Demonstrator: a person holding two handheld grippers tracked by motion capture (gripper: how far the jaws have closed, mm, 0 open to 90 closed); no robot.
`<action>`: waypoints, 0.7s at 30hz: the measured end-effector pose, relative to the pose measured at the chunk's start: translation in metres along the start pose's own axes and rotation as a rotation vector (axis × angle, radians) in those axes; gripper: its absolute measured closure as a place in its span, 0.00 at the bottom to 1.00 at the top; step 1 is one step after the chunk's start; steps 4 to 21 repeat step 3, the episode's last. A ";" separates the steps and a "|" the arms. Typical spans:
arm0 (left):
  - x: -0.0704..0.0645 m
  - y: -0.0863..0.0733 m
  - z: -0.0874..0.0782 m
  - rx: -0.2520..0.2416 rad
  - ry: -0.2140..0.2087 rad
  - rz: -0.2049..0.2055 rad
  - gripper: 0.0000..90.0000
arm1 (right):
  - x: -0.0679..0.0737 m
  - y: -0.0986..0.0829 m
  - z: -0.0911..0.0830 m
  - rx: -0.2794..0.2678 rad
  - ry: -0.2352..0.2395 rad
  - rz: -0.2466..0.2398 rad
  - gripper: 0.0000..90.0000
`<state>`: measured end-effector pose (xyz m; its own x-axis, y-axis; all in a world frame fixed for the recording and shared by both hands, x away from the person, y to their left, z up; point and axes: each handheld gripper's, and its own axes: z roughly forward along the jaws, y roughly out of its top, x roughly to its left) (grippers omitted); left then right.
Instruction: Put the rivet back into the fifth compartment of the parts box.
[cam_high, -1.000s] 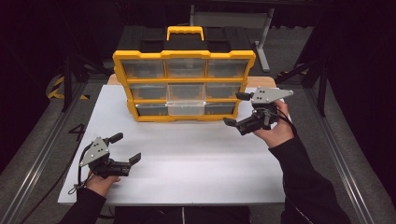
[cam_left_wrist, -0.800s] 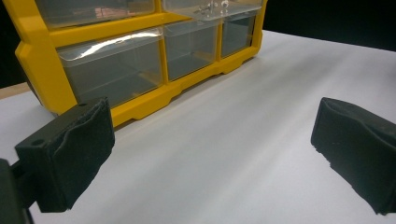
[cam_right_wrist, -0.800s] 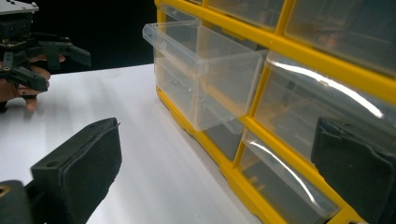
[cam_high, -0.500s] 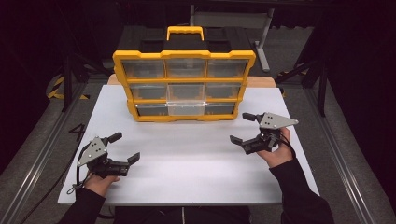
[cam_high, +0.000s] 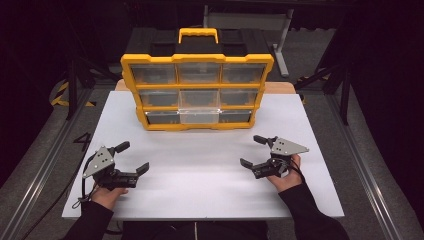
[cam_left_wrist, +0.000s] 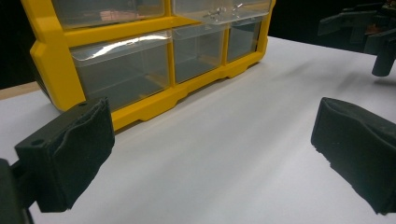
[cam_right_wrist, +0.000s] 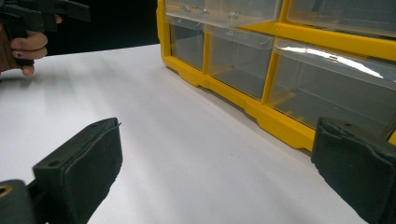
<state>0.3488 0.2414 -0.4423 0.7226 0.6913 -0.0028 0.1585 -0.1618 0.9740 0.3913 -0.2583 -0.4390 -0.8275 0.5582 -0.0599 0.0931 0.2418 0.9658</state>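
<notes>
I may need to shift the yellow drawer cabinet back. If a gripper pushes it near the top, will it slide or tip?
The cabinet stands upright, wider than tall, so it probably slides rather than tips. Most clear drawers look empty, so it is likely light. The smooth white table should offer little grip.

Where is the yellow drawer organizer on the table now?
In the high view, the yellow drawer organizer stands at the far middle of the white table, beyond both open grippers.

Organizer (cam_left_wrist: 140, 70) top beyond the frame edge
</notes>
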 end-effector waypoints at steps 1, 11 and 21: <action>0.000 0.000 0.000 0.001 0.001 0.000 0.00 | 0.000 0.000 0.000 -0.003 -0.007 -0.005 0.03; 0.001 -0.001 0.000 0.001 0.004 0.001 0.00 | 0.001 0.000 0.000 -0.012 -0.016 -0.010 0.03; 0.001 -0.001 0.000 0.001 0.004 0.001 0.00 | 0.001 0.000 0.000 -0.012 -0.016 -0.010 0.03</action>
